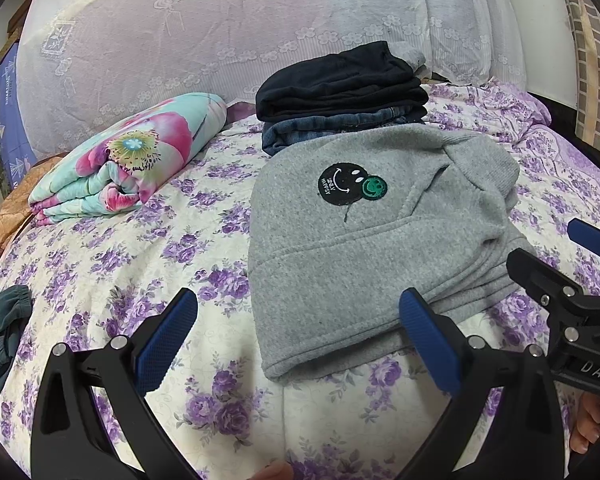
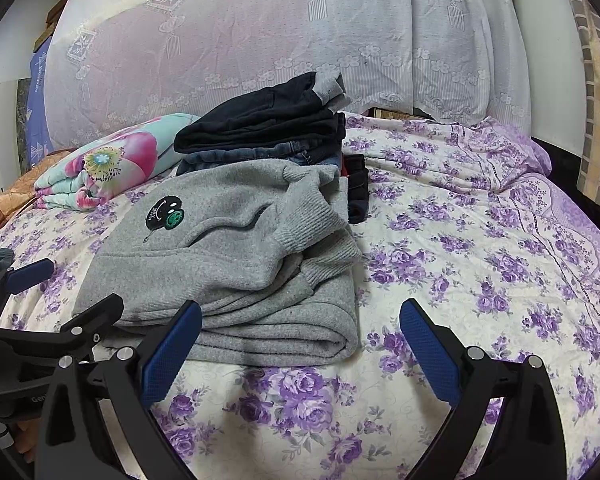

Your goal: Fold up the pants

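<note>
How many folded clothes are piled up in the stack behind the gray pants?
2 show for sure: folded black pants on top and folded blue denim jeans beneath them, behind the folded gray fleece pants. In the right wrist view another dark folded garment lies beside the stack; more may be hidden.

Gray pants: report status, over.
Left gripper and right gripper open, empty. Gray pants lie folded on bed. Clothes stack behind; nothing blocking.
</note>
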Demonstrator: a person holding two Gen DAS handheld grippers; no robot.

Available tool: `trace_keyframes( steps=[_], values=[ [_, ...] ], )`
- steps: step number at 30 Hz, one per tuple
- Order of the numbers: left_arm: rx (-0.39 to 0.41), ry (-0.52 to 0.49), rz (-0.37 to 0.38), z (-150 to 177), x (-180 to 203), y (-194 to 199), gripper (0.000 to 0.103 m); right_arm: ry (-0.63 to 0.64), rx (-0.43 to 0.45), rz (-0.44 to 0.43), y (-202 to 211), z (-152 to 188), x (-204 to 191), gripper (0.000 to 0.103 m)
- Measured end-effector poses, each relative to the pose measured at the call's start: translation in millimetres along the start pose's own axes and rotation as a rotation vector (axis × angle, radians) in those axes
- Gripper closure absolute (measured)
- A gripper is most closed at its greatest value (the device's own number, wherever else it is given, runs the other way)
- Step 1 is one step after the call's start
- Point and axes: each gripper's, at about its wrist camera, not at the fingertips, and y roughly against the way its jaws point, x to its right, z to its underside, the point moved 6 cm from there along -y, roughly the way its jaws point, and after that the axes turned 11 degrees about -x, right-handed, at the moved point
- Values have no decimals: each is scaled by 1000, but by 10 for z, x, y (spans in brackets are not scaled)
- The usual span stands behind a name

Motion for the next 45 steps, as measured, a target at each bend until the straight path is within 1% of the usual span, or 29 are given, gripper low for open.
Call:
trace_keyframes(
  steps=[8, 14, 18, 21, 24, 27, 28, 30, 31, 32, 33, 36, 37, 39, 40, 42, 43, 45],
  values=[
    [-2, -2, 0, 8, 16, -3, 5, 0, 0, -1, -2, -2, 0, 4],
    [-33, 0, 14, 24, -5, -76, 5, -7, -19, -4, -24, 0, 7, 3],
    [-59, 34, 15, 19, -102, -117, 5, -34, -24, -13, -35, -3, 58, 3],
    [-64, 79, 3, 7, -249, -116, 5, -66, -24, -27, -39, -10, 131, 3],
    [-97, 118, 8, 22, -370, -172, 5, -100, -67, -23, -133, 5, 206, 3],
    [-147, 139, 63, 84, -390, -254, 5, -140, -128, -30, -264, 35, 289, 3],
    [-155, 134, 66, 95, -377, -273, 5, -150, -154, -30, -318, 53, 309, 3],
    [-173, 116, 53, 123, -346, -320, 5, -158, -247, -23, -484, 118, 332, 4],
    [-185, 113, 53, 140, -336, -343, 5, -162, -282, -34, -547, 147, 329, 4],
    [-192, 119, 62, 150, -344, -353, 4, -171, -299, -46, -583, 162, 340, 4],
    [-195, 126, 72, 155, -358, -360, 4, -178, -288, -50, -564, 158, 351, 4],
    [-217, 153, 115, 232, -390, -332, 5, -173, -198, -19, -400, 107, 347, 4],
    [-226, 147, 120, 260, -377, -320, 5, -155, -181, -17, -373, 97, 312, 4],
    [-243, 120, 121, 328, -334, -303, 5, -130, -193, -15, -406, 109, 268, 4],
    [-249, 91, 119, 366, -283, -296, 5, -118, -214, -17, -446, 119, 246, 4],
    [-257, 58, 105, 375, -212, -309, 5, -85, -307, -36, -597, 192, 192, 4],
    [-267, 38, 93, 381, -174, -327, 5, -80, -331, -42, -635, 212, 181, 4],
    [-272, 18, 75, 380, -139, -336, 5, -86, -297, -44, -576, 198, 193, 4]
  ],
)
